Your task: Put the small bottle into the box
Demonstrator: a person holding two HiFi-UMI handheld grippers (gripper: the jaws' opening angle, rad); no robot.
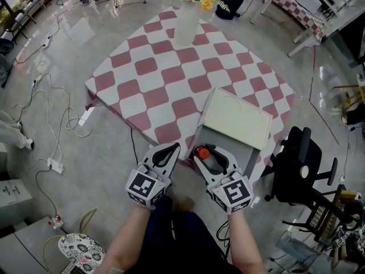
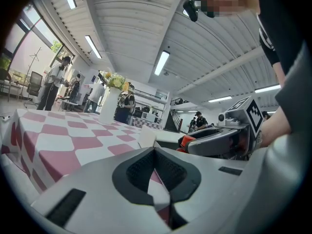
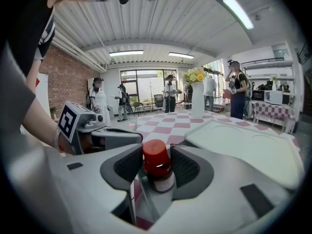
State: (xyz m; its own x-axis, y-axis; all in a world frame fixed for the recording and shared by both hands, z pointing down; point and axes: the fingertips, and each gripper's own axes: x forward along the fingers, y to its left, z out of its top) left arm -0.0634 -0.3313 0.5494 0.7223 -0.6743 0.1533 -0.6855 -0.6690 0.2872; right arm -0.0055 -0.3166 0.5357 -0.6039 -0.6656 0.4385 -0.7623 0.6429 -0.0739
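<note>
The small bottle (image 1: 201, 152) has a red cap and a dark body. It stands upright between the pads of my right gripper (image 1: 209, 153), over the grey inside of the open box (image 1: 246, 154) at the table's near edge. In the right gripper view the bottle (image 3: 158, 177) fills most of the gap, and the pads of the right gripper (image 3: 156, 159) sit just beside its cap without clearly pressing on it. The box's white lid (image 1: 236, 119) lies folded back beyond it. My left gripper (image 1: 173, 148) is shut and empty, just left of the box, over the tablecloth (image 2: 58, 145).
A pink-and-white chequered table (image 1: 159, 79) carries a white vase of flowers (image 1: 186, 21) at its far side. A black office chair (image 1: 302, 164) stands close on the right. Cables and a power strip (image 1: 54, 164) lie on the floor at left. People stand in the background.
</note>
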